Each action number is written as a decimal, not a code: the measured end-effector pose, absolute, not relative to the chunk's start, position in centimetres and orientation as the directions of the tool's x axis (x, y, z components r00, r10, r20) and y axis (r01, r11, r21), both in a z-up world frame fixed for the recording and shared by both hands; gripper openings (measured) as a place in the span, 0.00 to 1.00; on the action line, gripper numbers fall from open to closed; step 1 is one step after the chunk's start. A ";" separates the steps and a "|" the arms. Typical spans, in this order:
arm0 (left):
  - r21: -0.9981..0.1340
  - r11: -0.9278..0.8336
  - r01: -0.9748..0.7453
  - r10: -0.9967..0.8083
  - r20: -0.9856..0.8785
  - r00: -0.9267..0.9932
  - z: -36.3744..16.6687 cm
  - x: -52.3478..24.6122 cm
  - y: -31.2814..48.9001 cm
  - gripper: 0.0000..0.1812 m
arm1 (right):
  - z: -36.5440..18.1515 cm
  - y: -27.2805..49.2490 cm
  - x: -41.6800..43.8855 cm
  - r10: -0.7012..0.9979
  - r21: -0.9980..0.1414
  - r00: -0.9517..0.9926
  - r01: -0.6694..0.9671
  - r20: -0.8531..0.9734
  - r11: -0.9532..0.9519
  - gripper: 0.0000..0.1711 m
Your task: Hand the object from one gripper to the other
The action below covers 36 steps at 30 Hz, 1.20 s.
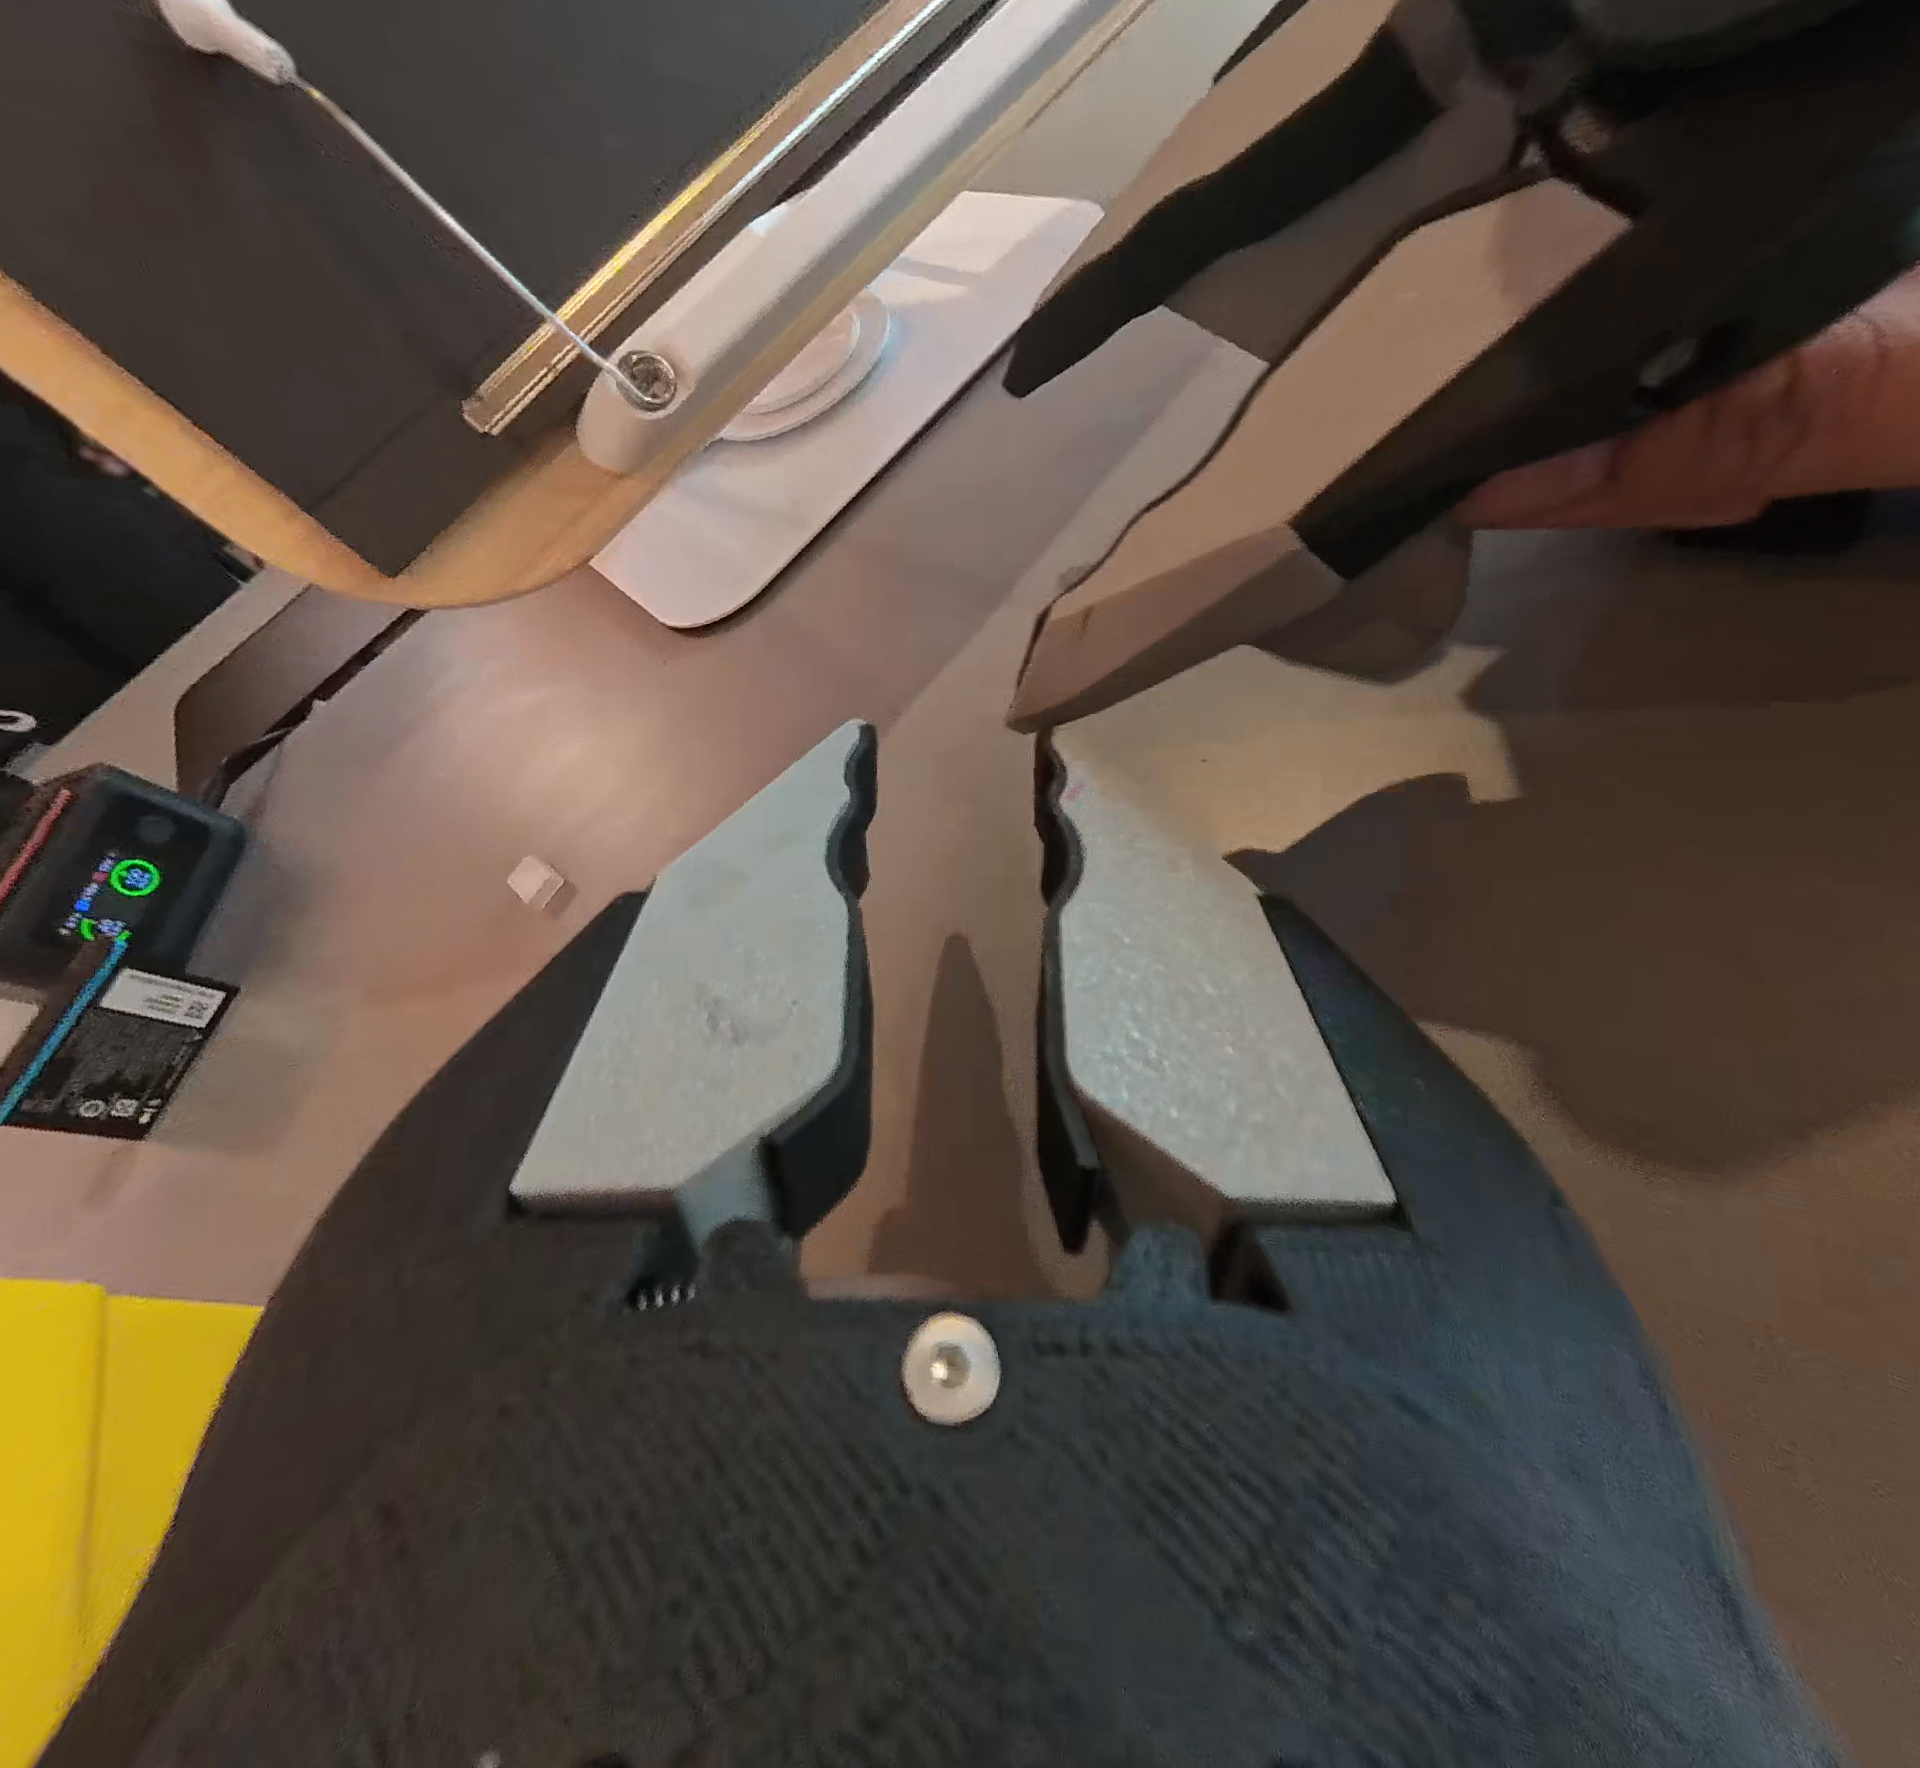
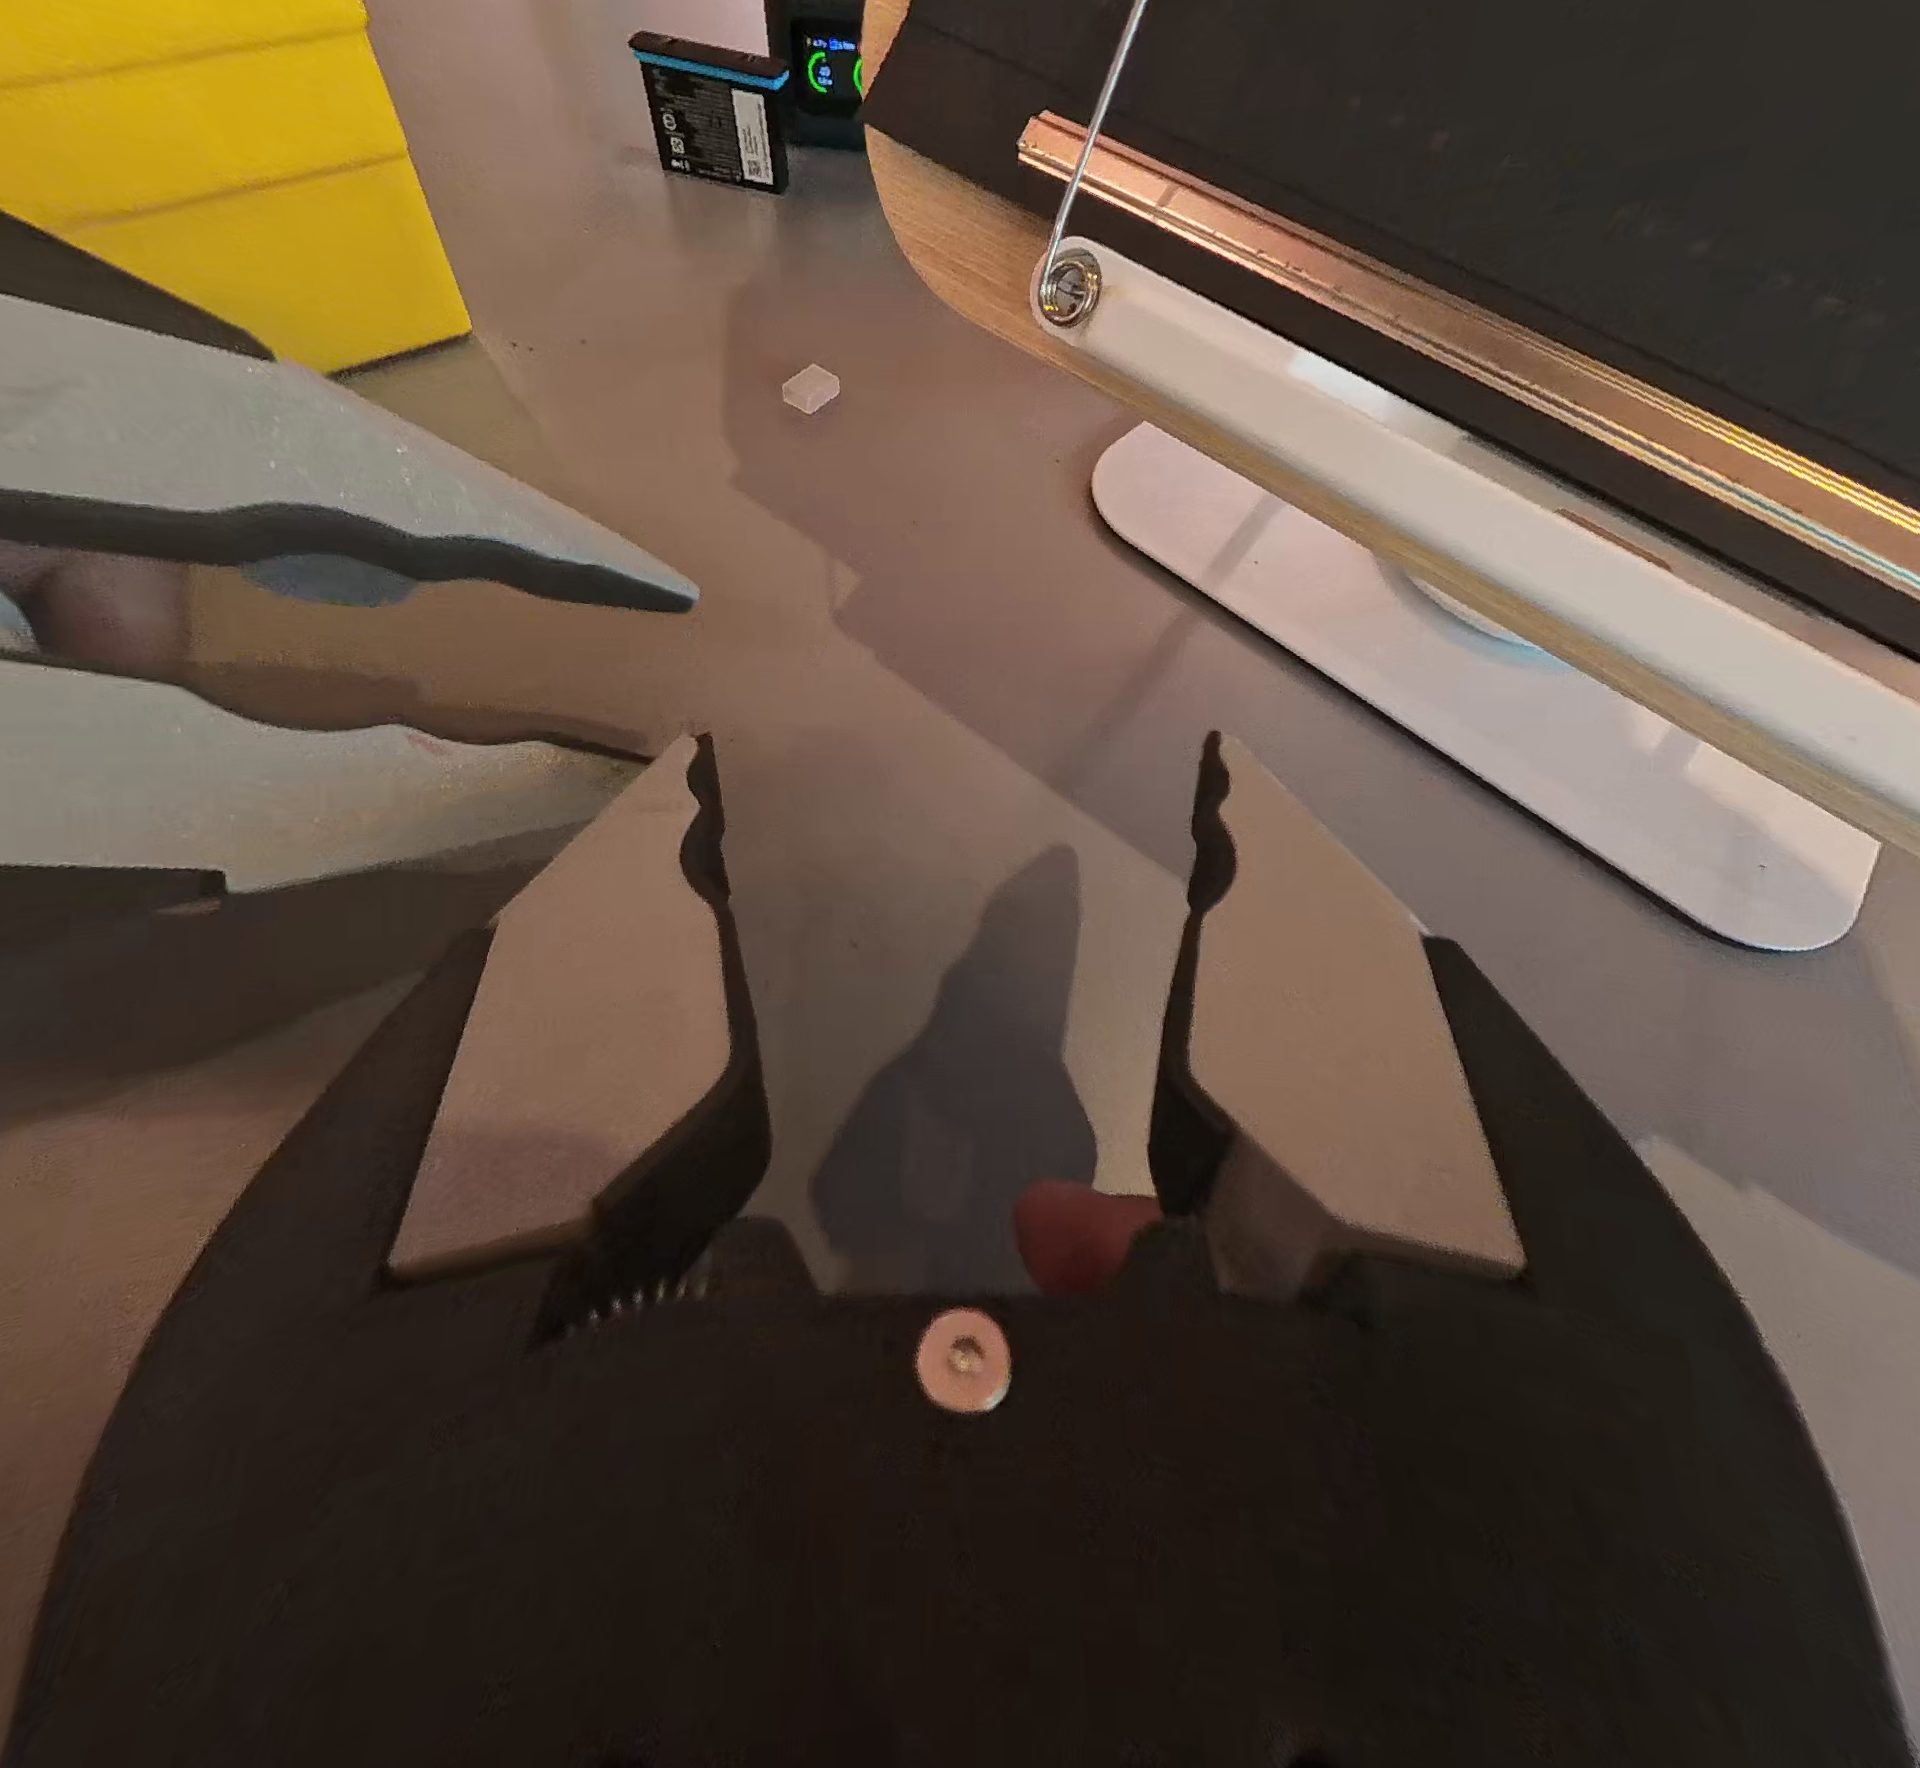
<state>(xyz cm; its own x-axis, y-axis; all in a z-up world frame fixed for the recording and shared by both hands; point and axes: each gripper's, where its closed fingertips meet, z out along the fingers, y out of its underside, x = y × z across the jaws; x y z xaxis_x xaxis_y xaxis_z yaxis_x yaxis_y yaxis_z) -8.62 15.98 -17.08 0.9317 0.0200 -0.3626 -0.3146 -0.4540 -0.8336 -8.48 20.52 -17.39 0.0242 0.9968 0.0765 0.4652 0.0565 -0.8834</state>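
I can't make out any readable text from here. The flat black battery (image 2: 715,110), just beside the yellow bin (image 2: 208,108), carries a white label and small printed marks, all too fine. The charger's lit screen (image 2: 828,71) behind it shows green rings and blurred figures.

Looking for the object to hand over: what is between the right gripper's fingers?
Nothing is held: the right gripper stands open over bare table. A small translucent block lies farther ahead. The left gripper is empty too.
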 end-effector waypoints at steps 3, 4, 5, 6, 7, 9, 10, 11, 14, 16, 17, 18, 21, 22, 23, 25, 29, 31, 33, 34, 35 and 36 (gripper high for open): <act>-0.842 -0.451 -0.296 0.014 -0.339 0.941 -17.1 -8.6 16.0 0.16 | -17.4 20.5 -8.4 0.996 -0.882 0.023 0.467 0.090 0.069 0.50; -0.842 -0.448 -0.302 0.009 -0.342 0.940 -17.0 -8.5 16.0 0.16 | -17.4 20.5 -8.4 0.996 -0.881 0.023 0.468 0.088 0.067 0.50; -0.839 -0.446 -0.312 0.001 -0.350 0.937 -17.0 -8.4 16.0 0.17 | -17.5 20.5 -8.4 0.996 -0.880 0.024 0.470 0.085 0.064 0.50; -0.836 -0.444 -0.323 -0.006 -0.358 0.934 -17.0 -8.2 16.1 0.17 | -17.5 20.5 -8.4 0.996 -0.880 0.025 0.472 0.083 0.061 0.50; -0.832 -0.446 -0.330 -0.016 -0.361 0.932 -17.1 -8.1 16.1 0.16 | -17.5 20.5 -8.4 0.996 -0.879 0.025 0.473 0.083 0.061 0.50; -0.825 -0.465 -0.323 -0.029 -0.350 0.936 -17.5 -8.0 16.4 0.15 | -17.6 20.6 -8.4 0.996 -0.875 0.027 0.479 0.087 0.064 0.50; -0.823 -0.474 -0.314 -0.033 -0.340 0.940 -17.7 -8.0 16.4 0.15 | -17.7 20.6 -8.4 0.996 -0.872 0.027 0.486 0.090 0.066 0.49; -0.823 -0.479 -0.306 -0.032 -0.332 0.943 -17.7 -8.1 16.4 0.15 | -17.9 20.6 -8.5 0.995 -0.868 0.027 0.492 0.092 0.067 0.49; -0.833 -0.466 -0.297 -0.039 -0.317 0.948 -17.6 -8.0 16.1 0.17 | -18.2 20.7 -8.6 0.995 -0.856 0.031 0.513 0.094 0.065 0.51; -0.838 -0.462 -0.289 -0.039 -0.306 0.951 -17.5 -8.0 16.0 0.18 | -18.3 20.7 -8.6 0.995 -0.854 0.029 0.517 0.094 0.066 0.50; -0.838 -0.464 -0.288 -0.041 -0.304 0.952 -17.5 -8.0 16.0 0.18 | -18.3 20.5 -8.6 0.995 -0.852 0.020 0.518 0.094 0.070 0.50; -0.835 -0.467 -0.290 -0.043 -0.306 0.951 -17.6 -8.0 15.9 0.18 | -18.4 20.5 -8.6 0.995 -0.850 0.015 0.522 0.097 0.074 0.49; -0.831 -0.468 -0.301 -0.039 -0.320 0.946 -17.6 -8.0 15.9 0.18 | -18.8 20.6 -8.7 0.993 -0.834 0.023 0.545 0.116 0.084 0.49; -0.830 -0.468 -0.302 -0.036 -0.324 0.945 -17.6 -8.0 15.9 0.18 | -18.9 20.7 -8.7 0.991 -0.828 0.029 0.553 0.127 0.090 0.49; -0.830 -0.469 -0.301 -0.032 -0.325 0.945 -17.6 -8.1 15.9 0.18 | -19.0 20.7 -8.7 0.989 -0.823 0.035 0.560 0.142 0.098 0.49; -0.830 -0.471 -0.298 -0.023 -0.326 0.945 -17.6 -8.2 15.7 0.18 | -19.2 20.8 -8.7 0.984 -0.813 0.040 0.570 0.173 0.120 0.49; -0.831 -0.469 -0.299 0.004 -0.341 0.940 -17.5 -8.4 15.5 0.18 | -19.4 20.3 -8.5 0.977 -0.797 0.020 0.582 0.214 0.163 0.52; -0.823 -0.486 -0.294 0.003 -0.338 0.941 -17.8 -8.4 15.4 0.17 | -19.3 20.1 -8.3 0.976 -0.800 0.016 0.577 0.215 0.167 0.51; -0.817 -0.499 -0.289 0.000 -0.333 0.943 -18.0 -8.1 15.2 0.17 | -19.3 20.0 -8.2 0.979 -0.803 0.013 0.575 0.201 0.157 0.51; -0.815 -0.507 -0.280 0.003 -0.327 0.945 -18.1 -8.0 15.0 0.17 | -19.3 20.0 -8.2 0.982 -0.805 0.010 0.573 0.191 0.151 0.51; -0.814 -0.516 -0.266 -0.002 -0.309 0.951 -18.3 -7.6 14.7 0.19 | -19.2 19.9 -8.2 0.984 -0.809 0.005 0.570 0.180 0.145 0.52; -0.816 -0.523 -0.244 -0.012 -0.279 0.960 -18.4 -7.1 14.2 0.20 | -19.2 19.9 -8.2 0.985 -0.810 -0.001 0.569 0.170 0.140 0.52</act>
<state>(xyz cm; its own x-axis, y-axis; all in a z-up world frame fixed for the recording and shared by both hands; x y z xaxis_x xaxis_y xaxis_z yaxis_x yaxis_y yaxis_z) -7.08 14.23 -18.43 0.9601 -0.0122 -0.2795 -0.2443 -0.5232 -0.8164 -8.17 19.87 -19.22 -0.0007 0.9854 0.1702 0.5690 0.1404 -0.8103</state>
